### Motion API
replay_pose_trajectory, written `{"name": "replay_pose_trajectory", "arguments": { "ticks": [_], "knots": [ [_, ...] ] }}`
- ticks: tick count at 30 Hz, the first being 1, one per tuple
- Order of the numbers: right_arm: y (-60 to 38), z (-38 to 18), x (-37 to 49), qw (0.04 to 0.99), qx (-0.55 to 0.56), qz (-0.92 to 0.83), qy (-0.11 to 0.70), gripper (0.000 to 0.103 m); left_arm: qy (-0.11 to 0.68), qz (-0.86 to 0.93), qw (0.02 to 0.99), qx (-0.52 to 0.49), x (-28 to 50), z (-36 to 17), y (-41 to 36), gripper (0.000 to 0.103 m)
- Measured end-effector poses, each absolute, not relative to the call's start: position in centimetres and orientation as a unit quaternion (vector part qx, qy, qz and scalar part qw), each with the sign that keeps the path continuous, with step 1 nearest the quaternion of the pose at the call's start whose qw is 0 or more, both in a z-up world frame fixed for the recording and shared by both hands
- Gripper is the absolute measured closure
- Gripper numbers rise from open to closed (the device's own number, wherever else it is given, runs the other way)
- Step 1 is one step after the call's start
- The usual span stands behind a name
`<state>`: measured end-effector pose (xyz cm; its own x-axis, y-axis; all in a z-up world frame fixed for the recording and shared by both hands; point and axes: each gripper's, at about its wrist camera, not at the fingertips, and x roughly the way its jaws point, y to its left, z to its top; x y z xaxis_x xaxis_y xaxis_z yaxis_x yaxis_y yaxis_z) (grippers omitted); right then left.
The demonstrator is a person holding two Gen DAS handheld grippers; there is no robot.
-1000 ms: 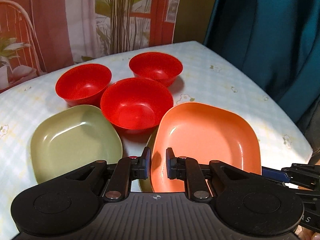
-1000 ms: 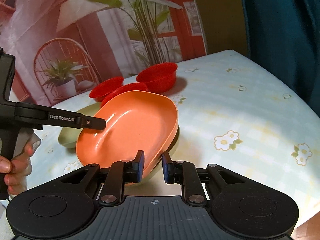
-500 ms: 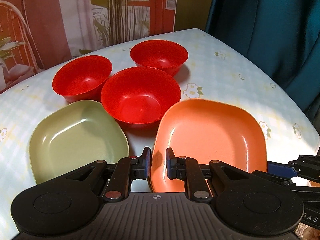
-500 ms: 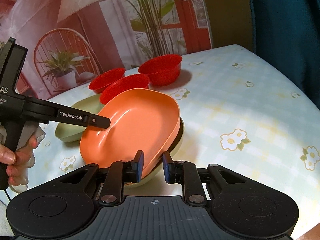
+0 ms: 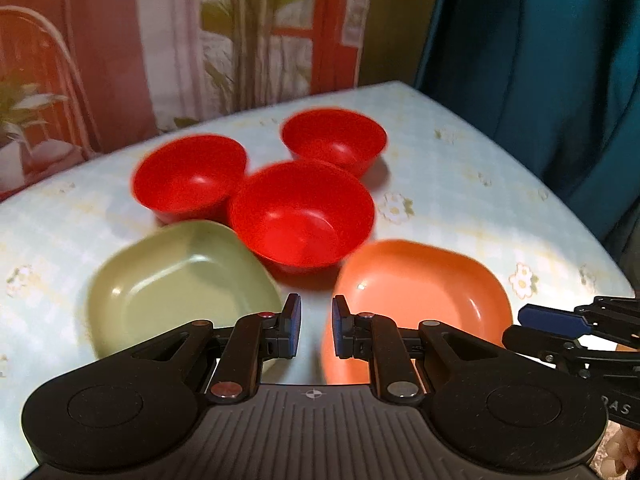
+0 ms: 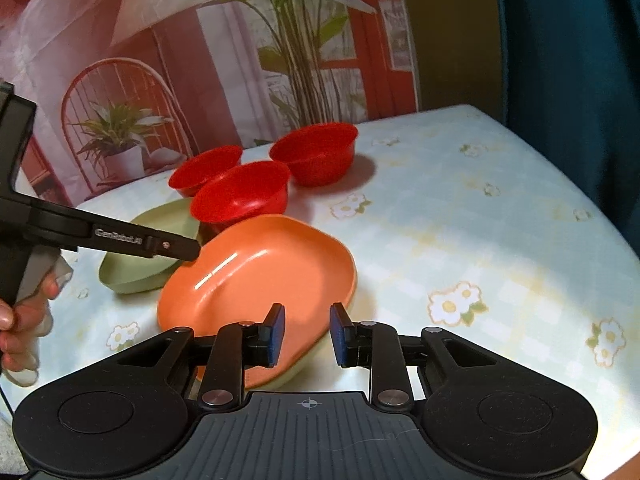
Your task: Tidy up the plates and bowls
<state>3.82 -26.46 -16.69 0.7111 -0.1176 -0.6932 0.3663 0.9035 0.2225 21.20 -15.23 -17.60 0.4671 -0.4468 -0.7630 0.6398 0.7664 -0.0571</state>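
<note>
An orange plate (image 6: 260, 276) lies nested on a green plate (image 6: 298, 368) near the table's front. Its near rim sits between the jaws of my right gripper (image 6: 306, 328), which are opening; the pads stand off it. My left gripper (image 5: 316, 328) is shut with nothing in the gap, just left of the orange plate (image 5: 420, 292); from the right wrist view its fingertip (image 6: 188, 250) is at the plate's far-left corner. Another green plate (image 5: 180, 280) lies to the left. Three red bowls (image 5: 304, 216), (image 5: 188, 176), (image 5: 334, 140) stand behind.
The table (image 6: 460, 220) wears a pale flowered cloth and drops off at the right and front. A teal curtain (image 5: 540, 60) hangs to the right, a printed backdrop (image 6: 200, 40) behind. A person's hand (image 6: 20, 320) holds the left gripper's handle.
The orange plate came down from a tilt to lie flat on the green plate. The right jaws widened off its rim. The left gripper drew back from the plate's edge.
</note>
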Motion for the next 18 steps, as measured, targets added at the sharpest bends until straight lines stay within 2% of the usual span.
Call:
{"name": "replay_pose_trajectory", "arguments": {
  "ticks": [9, 18],
  "knots": [
    [-24.5, -15.2, 8.0, 0.921, 0.136, -0.082, 0.355, 0.079, 0.389, -0.245, 0.885, 0.067, 23.9, -15.2, -8.4, 0.085],
    [-21.4, -15.1, 14.4, 0.926, 0.100, -0.022, 0.362, 0.079, 0.402, -0.190, 0.895, 0.034, 26.2, -16.8, -4.0, 0.085]
  ]
}}
